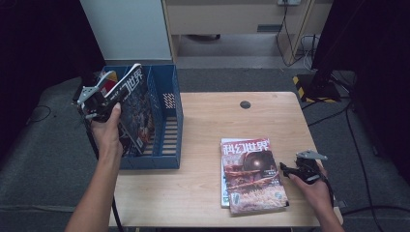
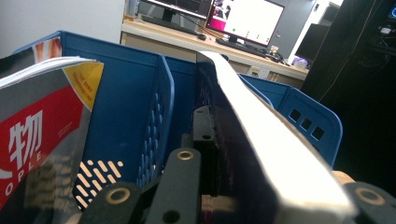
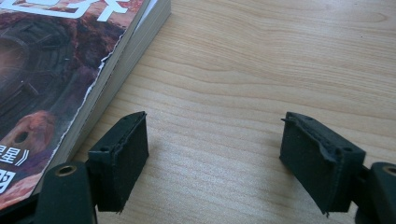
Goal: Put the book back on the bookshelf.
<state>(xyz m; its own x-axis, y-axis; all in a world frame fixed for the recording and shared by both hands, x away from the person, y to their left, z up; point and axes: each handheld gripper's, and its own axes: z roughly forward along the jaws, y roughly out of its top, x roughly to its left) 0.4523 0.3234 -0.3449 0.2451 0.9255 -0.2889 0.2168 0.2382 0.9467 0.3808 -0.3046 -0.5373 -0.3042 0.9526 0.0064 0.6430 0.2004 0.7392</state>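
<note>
A dark-covered magazine (image 1: 135, 104) stands tilted in the left compartment of the blue file rack (image 1: 171, 104), and my left gripper (image 1: 112, 110) is shut on its edge. In the left gripper view the magazine's white page edge (image 2: 266, 144) runs up between the jaws of the left gripper (image 2: 224, 140), with a blue divider (image 2: 154, 116) beside it. A short stack of magazines (image 1: 251, 176) lies flat on the table's right half. My right gripper (image 1: 286, 169) rests just right of that stack. The right gripper (image 3: 215, 158) is open over bare wood, beside the stack's edge (image 3: 116, 70).
Another magazine with a red and yellow cover (image 2: 42, 135) leans in the rack at the far left (image 1: 110, 83). The rack sits at the wooden table's (image 1: 212, 121) left edge. A round cable hole (image 1: 245, 104) is near the far edge. Cables lie on the floor beyond.
</note>
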